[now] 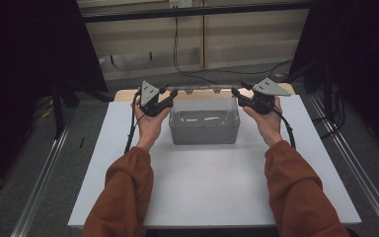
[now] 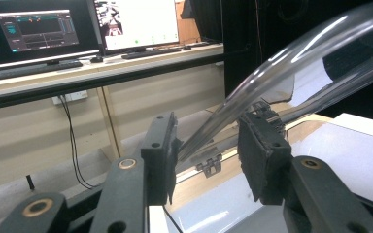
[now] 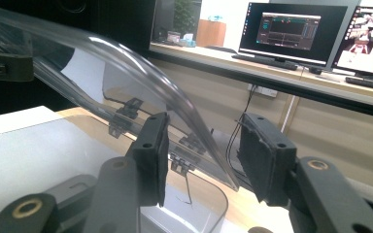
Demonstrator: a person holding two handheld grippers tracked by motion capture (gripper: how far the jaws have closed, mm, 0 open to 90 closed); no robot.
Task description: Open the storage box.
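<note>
You flank the clear box [image 1: 205, 127] at the table's [image 1: 128, 177] far middle, both grippers [image 1: 171, 94] [image 1: 237, 92] parted around its raised lid's [image 2: 291, 58] edges; next, pinch and swing it.

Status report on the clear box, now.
Left tongs and right tongs each straddle an edge of the raised clear lid, grip unconfirmed. Grey-tinted box on white board. Nothing in the way.

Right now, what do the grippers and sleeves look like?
Both grippers, left gripper and right gripper, are black with two blocky jaws and brass-coloured pivot pins. Each carries a grey three-cornered plate with small holes on top and trails a black cable. The person wears rust-orange sleeves.
</note>
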